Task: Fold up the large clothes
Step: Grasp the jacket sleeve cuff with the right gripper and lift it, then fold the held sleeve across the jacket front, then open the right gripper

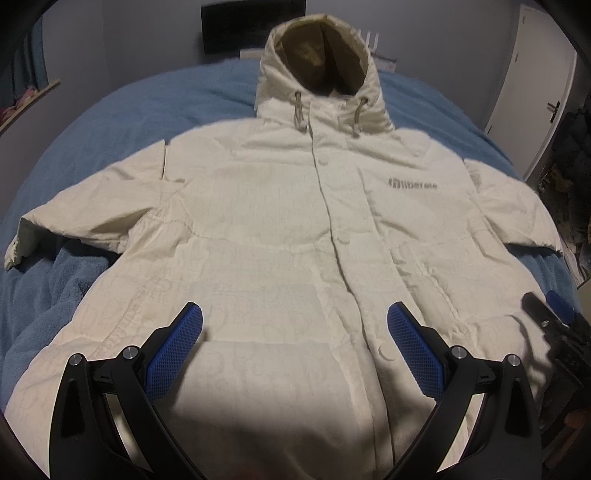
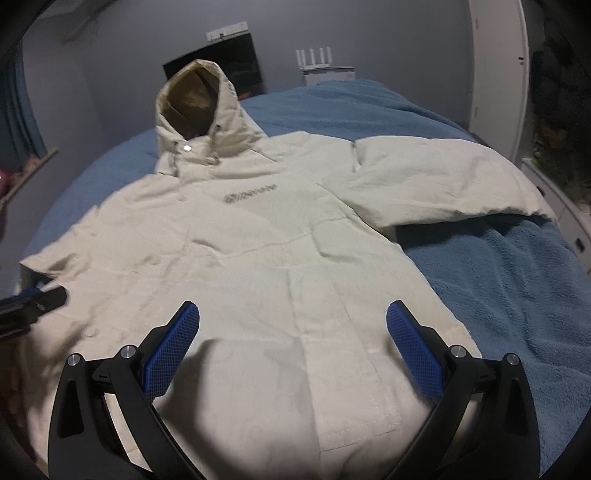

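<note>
A large cream hooded jacket [image 1: 280,221] lies face up and spread flat on a blue blanket, hood [image 1: 321,70] at the far end, both sleeves out to the sides. It also shows in the right wrist view [image 2: 258,258], with its right sleeve [image 2: 436,181] stretched out. My left gripper [image 1: 295,332] is open and empty, hovering over the jacket's lower front. My right gripper [image 2: 293,332] is open and empty over the lower right panel. The right gripper shows at the right edge of the left wrist view [image 1: 554,325]; the left gripper shows at the left edge of the right wrist view [image 2: 33,302].
The blue blanket [image 2: 498,280] covers the bed under the jacket. A dark screen [image 1: 255,26] and a white router [image 2: 317,59] stand at the far wall. A white door [image 1: 532,92] and cluttered shelves are to the right.
</note>
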Motion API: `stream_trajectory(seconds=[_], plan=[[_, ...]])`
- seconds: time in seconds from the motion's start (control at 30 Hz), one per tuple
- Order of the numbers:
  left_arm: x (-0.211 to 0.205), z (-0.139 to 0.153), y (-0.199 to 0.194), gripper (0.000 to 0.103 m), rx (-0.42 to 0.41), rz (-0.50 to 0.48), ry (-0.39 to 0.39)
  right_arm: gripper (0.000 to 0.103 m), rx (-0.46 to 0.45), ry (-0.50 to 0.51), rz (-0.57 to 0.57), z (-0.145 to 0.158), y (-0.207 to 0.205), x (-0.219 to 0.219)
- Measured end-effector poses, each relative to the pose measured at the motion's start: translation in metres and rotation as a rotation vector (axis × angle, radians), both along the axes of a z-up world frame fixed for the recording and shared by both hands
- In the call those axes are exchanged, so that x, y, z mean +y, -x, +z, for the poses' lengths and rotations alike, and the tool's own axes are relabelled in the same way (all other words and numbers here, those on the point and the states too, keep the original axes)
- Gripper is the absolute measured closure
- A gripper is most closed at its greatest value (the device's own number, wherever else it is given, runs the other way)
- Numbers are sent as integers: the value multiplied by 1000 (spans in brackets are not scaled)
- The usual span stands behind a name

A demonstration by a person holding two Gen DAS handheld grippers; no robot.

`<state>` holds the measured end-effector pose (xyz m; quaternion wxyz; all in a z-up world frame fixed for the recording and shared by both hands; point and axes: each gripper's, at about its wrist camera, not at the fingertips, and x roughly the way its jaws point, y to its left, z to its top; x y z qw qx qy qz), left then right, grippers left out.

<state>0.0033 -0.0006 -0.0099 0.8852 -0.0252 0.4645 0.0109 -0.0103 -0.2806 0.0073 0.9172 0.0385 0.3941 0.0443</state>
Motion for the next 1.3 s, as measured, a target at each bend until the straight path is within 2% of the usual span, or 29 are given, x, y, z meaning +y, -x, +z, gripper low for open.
stream_trajectory(seconds=[0.07,0.13,0.23,0.3,0.37,0.4,0.47,0.6,0.67,0.77,0.8,0.9,0.97,1.1,1.3], plan=[[2,9,-4,6,16,-11,26,6,3,-8,-14,13,-2,-4],[3,28,-10,6,-4,-34,27,6,-25,-18,-50,34,-6,-14],[3,69,-27,6,-93,-55,8,6,-85,-8,-98,68,-20,-36],[2,97,-39,6,-196,-71,-11,6,-104,10,-121,83,-33,-50],[-3,108,-51,6,-241,-106,-55,6,-108,50,-151,92,-48,-67],[-6,109,-57,6,-237,-123,-84,6,-95,68,-171,92,-57,-78],[-11,101,-72,6,-201,-123,-149,6,-33,42,-212,85,-73,-101],[3,72,-86,6,-130,-79,-63,6,106,-73,-349,51,-94,-155],[13,50,-91,6,-85,-31,-63,6,133,-101,-385,35,-100,-171],[31,28,-98,6,-78,8,-89,6,166,-133,-417,13,-105,-189],[36,23,-101,6,-70,16,-82,7,177,-148,-425,6,-104,-195],[53,9,-108,6,-21,20,15,16,209,-191,-451,-12,-115,-206],[62,2,-113,6,-1,35,36,22,227,-216,-462,-23,-121,-211],[72,-7,-121,6,3,60,12,34,238,-264,-480,-36,-132,-220],[97,-21,-130,6,19,123,77,47,112,-354,-565,-31,-142,-256]])
